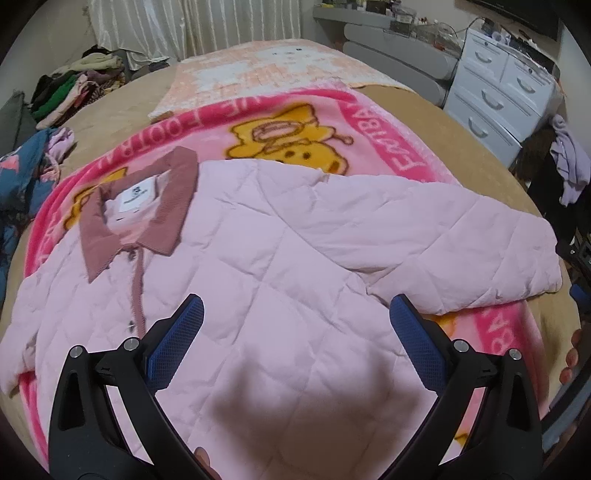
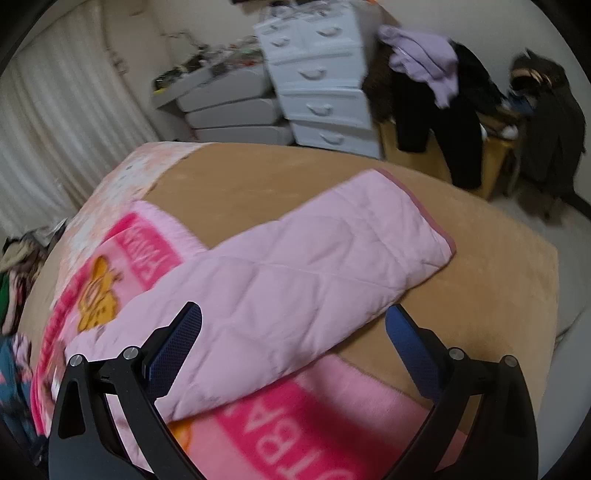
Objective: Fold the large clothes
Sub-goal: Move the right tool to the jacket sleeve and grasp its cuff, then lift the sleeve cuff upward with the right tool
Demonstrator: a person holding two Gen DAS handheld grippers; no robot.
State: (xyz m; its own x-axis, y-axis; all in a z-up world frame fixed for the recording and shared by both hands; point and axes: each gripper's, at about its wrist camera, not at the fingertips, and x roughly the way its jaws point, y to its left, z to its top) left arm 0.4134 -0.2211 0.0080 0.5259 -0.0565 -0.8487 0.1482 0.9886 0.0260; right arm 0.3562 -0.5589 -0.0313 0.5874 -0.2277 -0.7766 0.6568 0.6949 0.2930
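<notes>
Showing collar (image 1: 140, 206) only leftward

Pink quilted jacket (image 1: 280, 258) flat, face-up

A white drawer chest (image 1: 506, 88) stands beside grey drawer units (image 1: 399, 62) near a white pleated curtain (image 1: 192, 26) behind the tan-covered bed (image 1: 122, 107).

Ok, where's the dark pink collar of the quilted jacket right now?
In the left wrist view, the dark pink corduroy collar sits upper left on the pale pink quilted jacket, over the pink cartoon blanket, ahead and left of the open left gripper.
</notes>
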